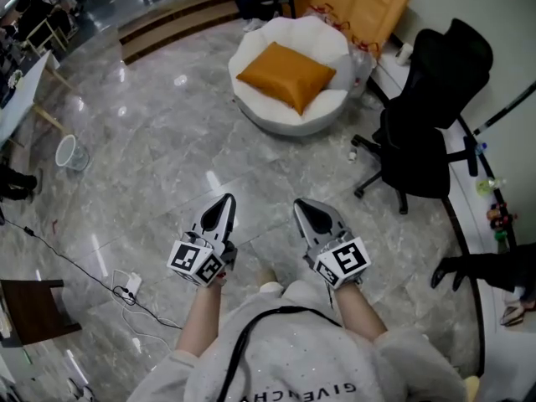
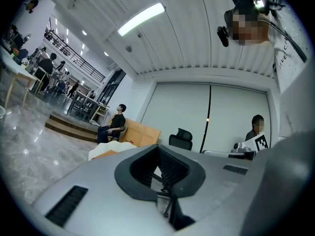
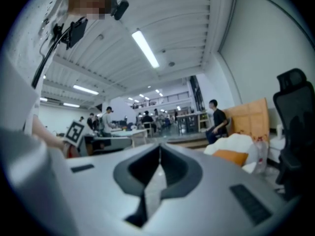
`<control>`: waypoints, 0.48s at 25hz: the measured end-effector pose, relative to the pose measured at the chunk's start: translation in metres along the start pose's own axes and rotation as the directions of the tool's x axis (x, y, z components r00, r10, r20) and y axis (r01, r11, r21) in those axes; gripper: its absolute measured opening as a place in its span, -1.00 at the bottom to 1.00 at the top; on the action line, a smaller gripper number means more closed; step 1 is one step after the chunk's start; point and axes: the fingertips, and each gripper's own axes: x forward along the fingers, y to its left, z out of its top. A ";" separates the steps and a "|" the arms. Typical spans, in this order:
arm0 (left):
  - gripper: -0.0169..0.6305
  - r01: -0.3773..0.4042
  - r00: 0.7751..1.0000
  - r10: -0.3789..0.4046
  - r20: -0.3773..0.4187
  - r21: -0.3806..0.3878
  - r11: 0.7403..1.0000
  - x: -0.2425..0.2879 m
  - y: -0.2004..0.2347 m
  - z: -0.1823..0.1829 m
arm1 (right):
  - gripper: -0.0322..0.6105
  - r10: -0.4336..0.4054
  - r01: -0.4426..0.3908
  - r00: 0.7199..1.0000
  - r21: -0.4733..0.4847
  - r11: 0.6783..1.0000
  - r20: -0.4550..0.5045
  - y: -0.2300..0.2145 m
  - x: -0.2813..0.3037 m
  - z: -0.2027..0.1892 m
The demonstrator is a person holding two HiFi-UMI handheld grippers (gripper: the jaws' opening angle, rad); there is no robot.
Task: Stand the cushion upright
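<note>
Left gripper [image 1: 224, 203] and right gripper [image 1: 306, 210], jaws clenched empty for the approach, aim toward the cushion [image 1: 285, 75] lying at twelve o'clock.

A pale grey sweatshirt [image 1: 289, 354] with dark lettering is worn, crossed by a black strap [image 1: 239, 350]. The left tool [image 1: 226, 199] and right tool [image 1: 301, 205] are grey, black-tipped, with black-and-white marker cubes [image 1: 197, 260].
</note>
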 end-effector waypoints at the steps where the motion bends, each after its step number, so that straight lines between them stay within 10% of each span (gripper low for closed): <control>1: -0.88 0.000 1.000 0.000 -0.001 -0.004 1.000 0.005 0.005 -0.001 | -0.85 -0.001 0.001 1.000 0.002 1.000 -0.005 -0.004 0.005 -0.001; 12: -0.88 -0.017 1.000 0.018 0.013 -0.020 1.000 0.062 0.059 0.013 | -0.85 0.002 -0.001 0.999 0.003 1.000 -0.040 -0.054 0.070 0.000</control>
